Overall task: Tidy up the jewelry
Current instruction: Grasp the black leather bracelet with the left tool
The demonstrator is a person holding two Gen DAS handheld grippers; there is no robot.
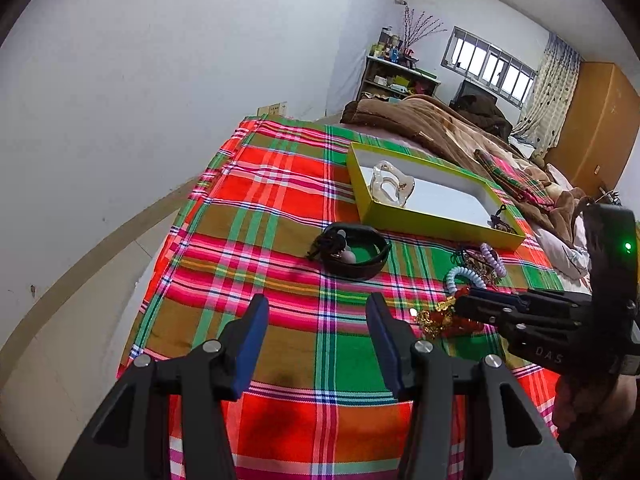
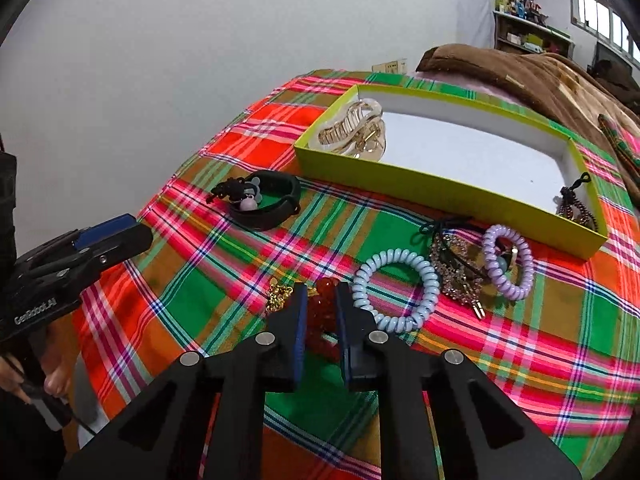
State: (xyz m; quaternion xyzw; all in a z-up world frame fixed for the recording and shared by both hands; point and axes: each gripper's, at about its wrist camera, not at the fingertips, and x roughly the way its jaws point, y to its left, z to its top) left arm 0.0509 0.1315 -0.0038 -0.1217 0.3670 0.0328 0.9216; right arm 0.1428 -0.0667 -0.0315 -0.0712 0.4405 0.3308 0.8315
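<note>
A yellow-green box [image 1: 420,229] [image 2: 420,194] lies on the plaid cloth and holds a clear hair claw [image 1: 390,184] [image 2: 352,130] and a dark beaded piece [image 2: 576,206]. My right gripper [image 2: 322,294] [image 1: 460,306] is shut on a red bead bracelet with gold charms [image 2: 320,312] [image 1: 440,318] on the cloth. My left gripper [image 1: 318,312] [image 2: 116,236] is open and empty above the cloth. A black bracelet [image 1: 356,252] [image 2: 266,198] lies ahead of it. A light blue coil tie [image 2: 394,290], a rhinestone piece [image 2: 460,276] and a purple coil tie [image 2: 506,262] lie near the box.
The plaid cloth [image 1: 280,200] covers a bed end beside a white wall [image 1: 120,120]. A brown blanket [image 1: 440,124] lies behind the box. A shelf with bottles [image 1: 396,72], a window and a wooden wardrobe [image 1: 596,128] stand at the back.
</note>
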